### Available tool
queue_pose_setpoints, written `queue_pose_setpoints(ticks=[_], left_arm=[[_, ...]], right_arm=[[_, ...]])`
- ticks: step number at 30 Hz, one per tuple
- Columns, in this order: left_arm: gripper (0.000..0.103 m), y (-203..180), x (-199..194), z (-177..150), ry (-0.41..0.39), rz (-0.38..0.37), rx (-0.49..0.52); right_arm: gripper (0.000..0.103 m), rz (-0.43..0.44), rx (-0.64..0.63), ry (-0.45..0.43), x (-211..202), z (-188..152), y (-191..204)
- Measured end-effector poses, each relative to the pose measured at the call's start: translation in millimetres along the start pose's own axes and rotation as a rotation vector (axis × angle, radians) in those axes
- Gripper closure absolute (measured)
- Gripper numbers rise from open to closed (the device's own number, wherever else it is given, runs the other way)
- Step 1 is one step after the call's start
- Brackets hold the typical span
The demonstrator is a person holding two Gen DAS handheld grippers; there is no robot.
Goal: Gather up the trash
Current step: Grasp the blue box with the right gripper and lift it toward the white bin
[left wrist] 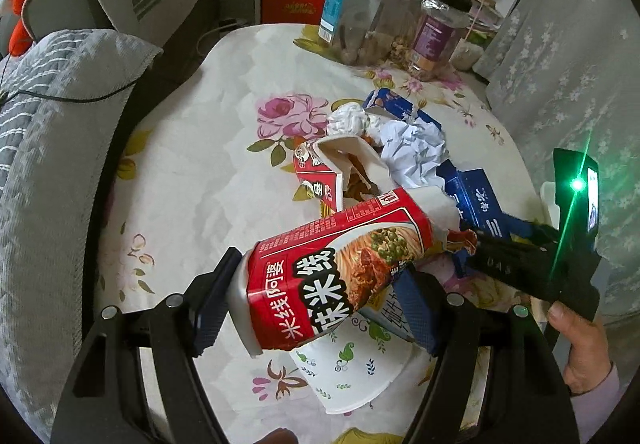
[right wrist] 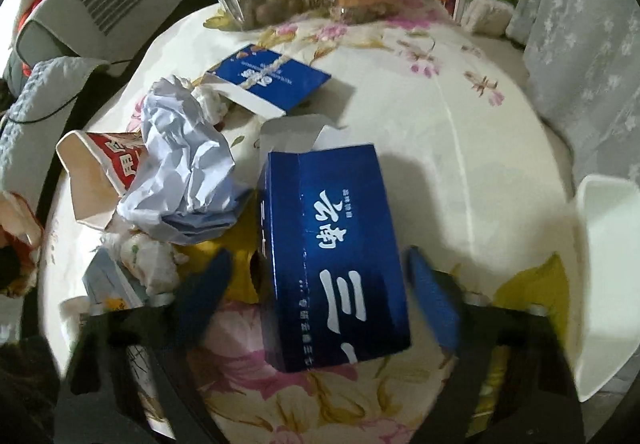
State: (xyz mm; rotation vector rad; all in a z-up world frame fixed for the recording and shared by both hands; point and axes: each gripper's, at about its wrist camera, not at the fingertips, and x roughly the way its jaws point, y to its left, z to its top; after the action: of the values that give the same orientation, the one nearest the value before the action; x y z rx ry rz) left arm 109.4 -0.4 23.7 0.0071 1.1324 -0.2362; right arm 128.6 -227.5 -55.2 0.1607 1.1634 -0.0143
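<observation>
My left gripper [left wrist: 316,296] is shut on a red noodle carton [left wrist: 340,244], held tilted above the flowered tablecloth [left wrist: 192,172]. In the right wrist view, my right gripper [right wrist: 320,288] straddles a dark blue box [right wrist: 332,244] that lies on the cloth; a gap shows between each blue pad and the box sides, so it is open. The left wrist view shows that right gripper [left wrist: 492,248] low at the right, held by a hand [left wrist: 580,344]. Crumpled white paper [right wrist: 184,156], a torn red carton [right wrist: 104,168] and a second blue box [right wrist: 268,80] lie in a heap beyond.
A printed white paper cup [left wrist: 352,376] lies under the held carton. Plastic jars [left wrist: 368,12] stand at the table's far edge before shelves. A grey sofa cushion [left wrist: 60,124] borders the left side. A white container [right wrist: 608,284] sits at the right edge beside a lace curtain [right wrist: 592,44].
</observation>
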Motion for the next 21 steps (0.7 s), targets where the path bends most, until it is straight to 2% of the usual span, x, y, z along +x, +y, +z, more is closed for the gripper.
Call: queue_pose_setpoints(ticks=[2, 6, 14, 21], left_arm=[[0.03, -0.3, 1.1, 0.0, -0.003, 0.0, -0.005], [0.03, -1.9, 2.8, 0.0, -0.012, 0.002, -0.006], [0.03, -12.7, -3.1, 1.1, -0.06, 0.015, -0.011], [0.03, -28.1, -6.0, 0.4, -0.096, 0.027, -0.011]], right_arm=[[0.052, 0.013, 0.029, 0.009, 0.6, 1.2, -4.3], [0.052, -0.004, 0.048, -0.025, -9.9, 1.4, -9.0], [0.052, 0.016, 0.07, -0.13, -47.3, 0.0, -17.2], [0.052, 0.02, 0.073, -0.184, -72.7, -5.5, -28.3]])
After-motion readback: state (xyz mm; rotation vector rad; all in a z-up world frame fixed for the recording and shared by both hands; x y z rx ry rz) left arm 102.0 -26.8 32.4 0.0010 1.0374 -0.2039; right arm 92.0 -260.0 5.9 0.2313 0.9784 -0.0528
